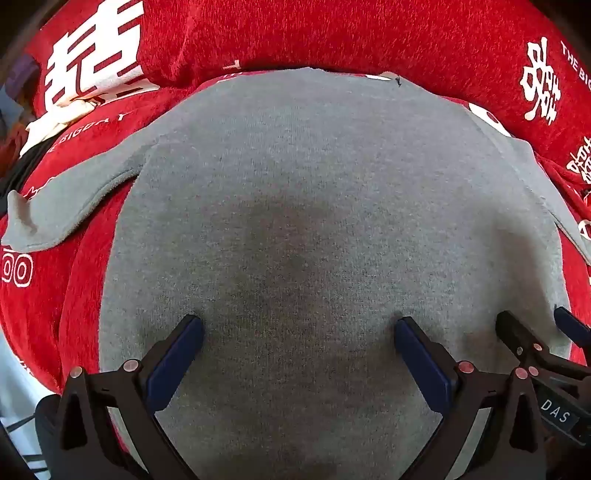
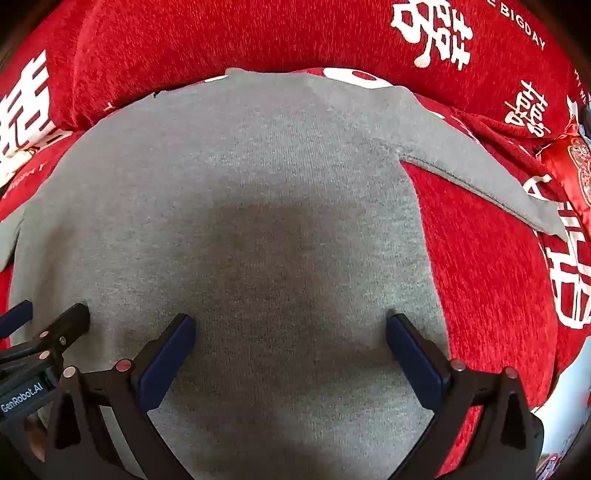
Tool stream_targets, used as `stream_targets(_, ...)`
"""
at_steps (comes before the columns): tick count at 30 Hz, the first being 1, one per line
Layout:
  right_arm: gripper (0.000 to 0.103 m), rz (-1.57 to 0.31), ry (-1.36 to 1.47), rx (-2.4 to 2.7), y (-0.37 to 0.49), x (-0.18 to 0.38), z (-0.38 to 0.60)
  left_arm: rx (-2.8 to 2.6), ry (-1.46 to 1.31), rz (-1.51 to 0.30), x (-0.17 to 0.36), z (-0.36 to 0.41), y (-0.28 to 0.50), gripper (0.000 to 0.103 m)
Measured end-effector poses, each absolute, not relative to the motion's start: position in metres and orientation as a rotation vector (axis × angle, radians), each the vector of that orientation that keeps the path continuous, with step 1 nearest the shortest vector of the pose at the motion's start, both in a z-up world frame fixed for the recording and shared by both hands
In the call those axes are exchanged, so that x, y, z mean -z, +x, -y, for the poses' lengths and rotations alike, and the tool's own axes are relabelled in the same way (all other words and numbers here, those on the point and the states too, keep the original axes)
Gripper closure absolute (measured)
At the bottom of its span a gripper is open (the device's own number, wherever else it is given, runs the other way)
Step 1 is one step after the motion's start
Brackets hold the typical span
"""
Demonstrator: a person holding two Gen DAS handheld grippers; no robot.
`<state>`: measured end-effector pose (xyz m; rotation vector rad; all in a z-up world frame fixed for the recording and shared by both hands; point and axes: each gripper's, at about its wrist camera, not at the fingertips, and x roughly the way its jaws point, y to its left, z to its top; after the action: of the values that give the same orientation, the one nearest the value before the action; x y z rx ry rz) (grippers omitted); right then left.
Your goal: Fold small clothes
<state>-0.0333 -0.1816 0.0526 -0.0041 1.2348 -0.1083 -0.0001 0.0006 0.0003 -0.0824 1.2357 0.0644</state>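
**Both grippers spread wide over a flat grey garment**

The grey garment (image 1: 295,221) lies spread on the red printed cloth (image 1: 332,33), sleeves reaching toward 9 and 3 o'clock. The left gripper (image 1: 298,328) and right gripper (image 2: 290,325) point steeply down, side by side at 6 o'clock, fingers apart, clamping nothing.

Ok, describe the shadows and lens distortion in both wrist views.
Left wrist: a soft dark shadow sits mid grey garment, fisheye bulging its edges, corners black. Right wrist: the same central shadow and bulge on the garment, the red cover curving around it.
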Motion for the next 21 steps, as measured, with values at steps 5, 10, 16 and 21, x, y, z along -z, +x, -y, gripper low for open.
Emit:
stream_targets(5, 0.000, -1.224, -0.006, 0.107, -0.041, -0.046, 0.182, -0.079, -0.079, -1.204, -0.001, -0.003, -0.001, 0.000)
stream_targets(10, 0.000, -1.237, -0.007, 0.102, -0.037, -0.046, 0.183, -0.122, -0.092, -1.192, 0.000, 0.000, -0.002, 0.000)
stream_targets(16, 0.000, -1.227, -0.008, 0.099, -0.040, -0.055, 0.184, -0.098, -0.081, -1.147, 0.000, -0.001, -0.005, 0.000)
stream_targets(21, 0.000, -1.224, -0.010, 0.097, -0.036, -0.057, 0.182, -0.101, -0.082, -1.168, 0.000, 0.000, -0.003, 0.000)
